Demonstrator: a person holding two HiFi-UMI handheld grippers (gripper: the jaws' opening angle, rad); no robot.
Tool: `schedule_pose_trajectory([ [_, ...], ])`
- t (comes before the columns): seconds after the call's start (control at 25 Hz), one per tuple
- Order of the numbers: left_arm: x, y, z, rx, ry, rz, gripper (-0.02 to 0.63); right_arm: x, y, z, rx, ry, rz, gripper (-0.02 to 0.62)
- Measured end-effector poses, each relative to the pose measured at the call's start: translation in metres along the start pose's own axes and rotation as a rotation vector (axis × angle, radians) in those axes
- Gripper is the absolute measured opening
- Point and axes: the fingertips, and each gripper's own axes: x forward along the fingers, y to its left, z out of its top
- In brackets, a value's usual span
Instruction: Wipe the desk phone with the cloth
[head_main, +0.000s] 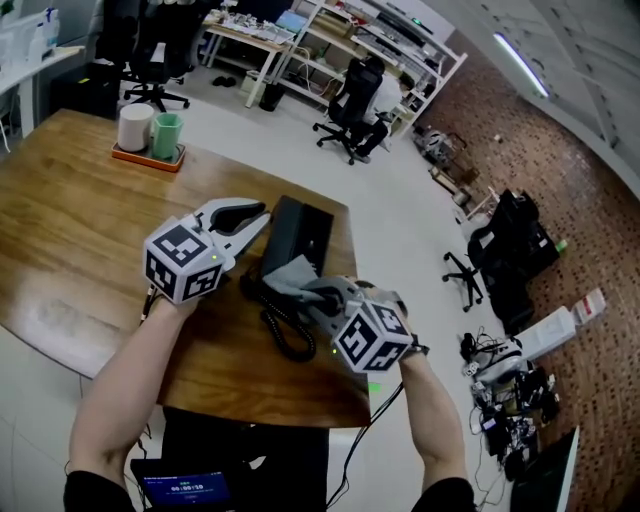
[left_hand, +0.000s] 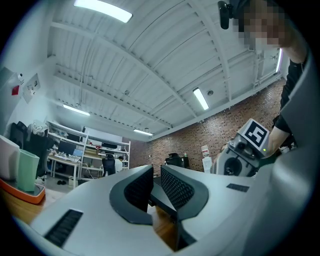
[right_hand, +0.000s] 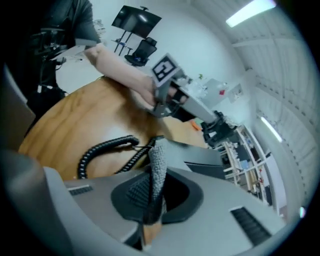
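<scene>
Far left on the brown wooden worktop (head_main: 70, 220) stands an orange tray (head_main: 146, 158) carrying a white cylindrical container (head_main: 134, 126) and a pale green cup (head_main: 167, 135), well apart from the work area.

The left gripper (head_main: 255, 218) is held just left of the black desk phone (head_main: 300, 232), its tongs pointing toward the phone. In the left gripper view the tongs are slightly spread, with a narrow gap and nothing held between them; the dark phone body shows through the gap.

The phone sits near the worktop's right edge. Its black coiled cord (head_main: 285, 335) loops on the wood at the near end of the phone.

The grey textured cloth (head_main: 290, 275) is at the phone's near end, above the cord. The right gripper (head_main: 312, 295) grips it. In the right gripper view the tongs are pressed together on the cloth (right_hand: 159, 165), which stands up between them as a narrow fold.
</scene>
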Motion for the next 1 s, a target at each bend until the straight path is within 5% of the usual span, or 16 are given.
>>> schedule_pose_trajectory([
  [0.2,0.0,-0.002,0.0,0.004,-0.004,-0.004,0.034,0.0,-0.131,-0.033,0.233,-0.017,-0.408,0.026],
  [0.32,0.0,-0.002,-0.001,0.002,-0.006,-0.005,0.034,0.014,-0.175,-0.053,0.338,-0.001,-0.505,0.026],
  [0.6,0.002,-0.005,0.002,0.004,-0.005,-0.006,0.034,0.034,-0.144,-0.048,0.274,0.028,-0.38,0.026],
  [1.0,-0.003,0.0,-0.004,0.009,0.01,-0.006,0.034,0.011,0.008,-0.008,-0.028,0.046,-0.052,0.026],
])
